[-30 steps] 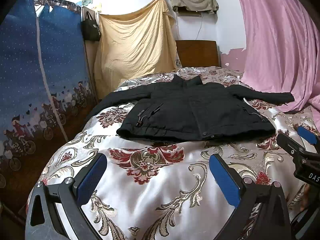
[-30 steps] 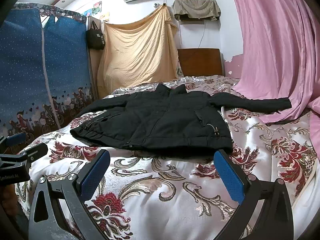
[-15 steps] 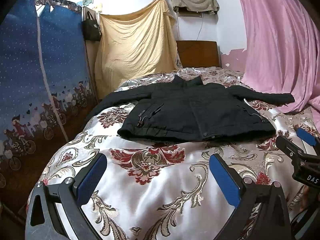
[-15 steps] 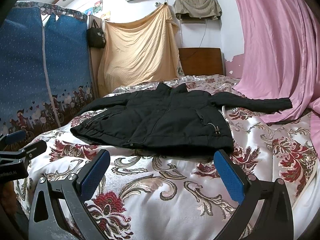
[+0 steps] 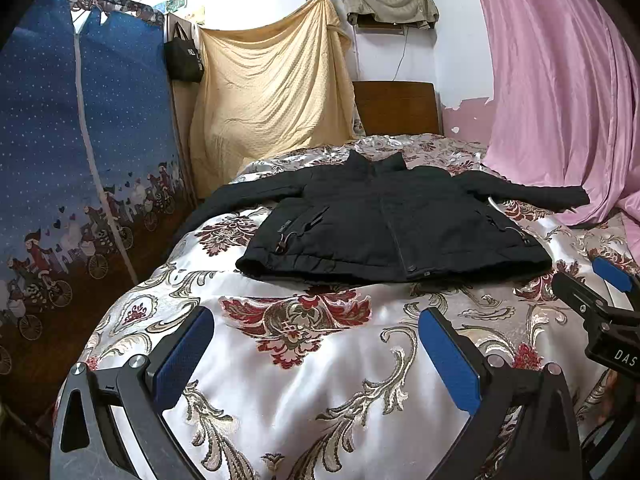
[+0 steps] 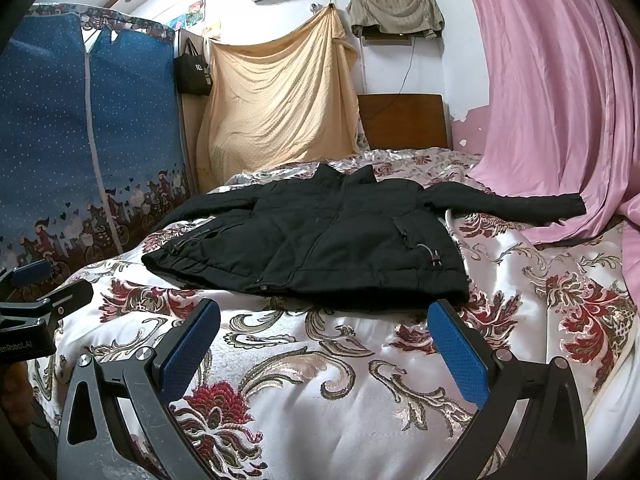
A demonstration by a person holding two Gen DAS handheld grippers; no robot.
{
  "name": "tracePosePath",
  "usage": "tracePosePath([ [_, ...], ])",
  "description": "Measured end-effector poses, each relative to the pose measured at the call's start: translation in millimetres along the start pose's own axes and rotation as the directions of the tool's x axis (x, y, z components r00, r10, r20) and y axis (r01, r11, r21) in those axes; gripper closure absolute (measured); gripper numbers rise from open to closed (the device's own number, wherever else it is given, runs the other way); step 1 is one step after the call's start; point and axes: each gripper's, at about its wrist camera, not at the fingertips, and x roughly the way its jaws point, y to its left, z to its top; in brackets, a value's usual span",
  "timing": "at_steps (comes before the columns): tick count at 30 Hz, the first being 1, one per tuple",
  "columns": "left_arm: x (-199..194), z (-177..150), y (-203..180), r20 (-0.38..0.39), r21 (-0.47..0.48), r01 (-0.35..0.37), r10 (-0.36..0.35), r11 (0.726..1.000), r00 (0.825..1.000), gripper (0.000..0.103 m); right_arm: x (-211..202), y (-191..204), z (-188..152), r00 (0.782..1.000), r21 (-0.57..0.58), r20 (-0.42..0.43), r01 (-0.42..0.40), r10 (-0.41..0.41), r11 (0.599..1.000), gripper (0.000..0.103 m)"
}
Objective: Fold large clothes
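A black padded jacket point(image 5: 392, 232) lies flat, front up and zipped, on the bed's floral satin cover point(image 5: 304, 364), collar toward the headboard, both sleeves spread sideways. It also shows in the right wrist view point(image 6: 320, 248). My left gripper point(image 5: 316, 332) is open and empty, held over the cover short of the jacket's hem. My right gripper point(image 6: 324, 324) is open and empty, just short of the hem. Each gripper shows at the edge of the other's view: the right point(image 5: 600, 296), the left point(image 6: 36, 288).
A blue fabric wardrobe point(image 5: 80, 184) stands along the bed's left side. A yellow sheet point(image 5: 272, 92) hangs on the back wall beside a wooden headboard point(image 5: 396, 108). A pink curtain point(image 5: 560, 92) drapes onto the bed's right side near the right sleeve.
Nearly nothing: both views have shifted only slightly, and the jacket lies as before. Both grippers stay open.
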Motion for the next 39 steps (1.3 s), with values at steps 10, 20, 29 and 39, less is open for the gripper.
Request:
tracePosePath([
  [10, 0.0, 0.0, 0.0, 0.0, 0.0, 0.0, 0.0, 1.0, 1.0, 0.0, 0.2, 0.2, -0.1, 1.0, 0.0, -0.003, 0.001, -0.001, 1.0, 0.001],
  [20, 2.5, 0.4, 7.5, -0.023, -0.006, -0.002, 0.002, 1.0, 1.0, 0.0, 0.3, 2.1, -3.2, 1.0, -0.001, -0.009, 0.0, 0.0, 1.0, 0.001],
  [29, 2.9, -1.3, 7.2, -0.023, -0.006, -0.003, 0.003, 1.0, 1.0, 0.0, 0.8, 1.7, -2.2, 1.0, -0.001, -0.009, 0.002, -0.002, 1.0, 0.001],
  [39, 4.4, -3.6, 4.4, -0.035, -0.003, -0.008, 0.008, 1.0, 0.999, 0.0, 3.8, 3.6, -9.1, 1.0, -0.006, -0.02, 0.003, -0.003, 1.0, 0.001],
])
